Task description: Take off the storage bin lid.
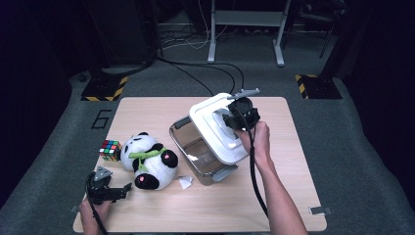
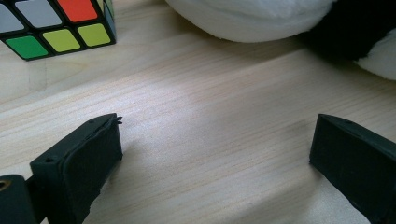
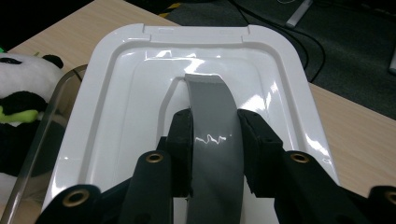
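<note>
The right gripper (image 3: 215, 140) has its jaws clamped on the grey handle (image 3: 212, 116) of a glossy white lid (image 1: 218, 128), tilted over the clear bin (image 1: 198, 154) mid-counter. The left gripper (image 1: 110, 192) rests with jaws apart.

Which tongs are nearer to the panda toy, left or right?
Left. The left tongs lie open just beside the panda toy; the right tongs are farther off, shut on the lid handle.

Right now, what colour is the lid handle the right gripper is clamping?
Grey, on a glossy white lid. The handle shows best in the right gripper view, between the right gripper pads.
</note>
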`<act>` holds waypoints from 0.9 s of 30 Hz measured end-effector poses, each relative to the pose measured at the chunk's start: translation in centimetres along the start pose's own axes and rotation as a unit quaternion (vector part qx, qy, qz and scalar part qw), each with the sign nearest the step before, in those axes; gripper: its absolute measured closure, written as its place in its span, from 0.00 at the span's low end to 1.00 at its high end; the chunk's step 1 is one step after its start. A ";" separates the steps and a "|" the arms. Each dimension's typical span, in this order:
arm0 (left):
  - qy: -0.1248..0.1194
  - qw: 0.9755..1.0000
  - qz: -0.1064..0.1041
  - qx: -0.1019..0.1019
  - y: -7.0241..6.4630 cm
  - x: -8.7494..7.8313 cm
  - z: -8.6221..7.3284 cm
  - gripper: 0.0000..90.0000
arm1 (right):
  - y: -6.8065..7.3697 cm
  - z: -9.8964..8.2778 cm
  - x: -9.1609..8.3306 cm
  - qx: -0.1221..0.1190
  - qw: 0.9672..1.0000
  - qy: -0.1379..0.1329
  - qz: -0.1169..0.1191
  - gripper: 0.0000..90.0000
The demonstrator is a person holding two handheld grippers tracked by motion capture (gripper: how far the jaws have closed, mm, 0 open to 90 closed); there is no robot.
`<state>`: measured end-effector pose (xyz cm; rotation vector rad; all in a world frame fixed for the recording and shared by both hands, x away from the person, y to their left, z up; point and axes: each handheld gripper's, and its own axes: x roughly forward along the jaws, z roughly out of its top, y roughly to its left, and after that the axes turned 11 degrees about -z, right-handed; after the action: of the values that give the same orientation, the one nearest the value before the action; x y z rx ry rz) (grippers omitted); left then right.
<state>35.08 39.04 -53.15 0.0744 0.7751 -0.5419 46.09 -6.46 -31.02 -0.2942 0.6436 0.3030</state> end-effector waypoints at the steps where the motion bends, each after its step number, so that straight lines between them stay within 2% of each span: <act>1: 0.000 1.000 0.000 0.000 0.0 0.0 0.0 0.02 | -0.3 0.0 -0.1 0.001 1.000 -0.001 -0.003 0.74; 9: 0.001 1.000 0.000 0.000 0.0 0.0 0.0 0.02 | -2.1 -0.6 -0.7 0.006 1.000 -0.001 -0.020 0.74; 27: -0.001 1.000 0.001 -0.001 0.0 0.0 0.0 0.02 | -6.7 -2.7 -1.3 0.042 0.997 0.008 -0.061 0.74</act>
<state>35.07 39.02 -53.17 0.0731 0.7732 -0.5405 46.07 -13.85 -31.10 -0.2544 0.6491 0.1557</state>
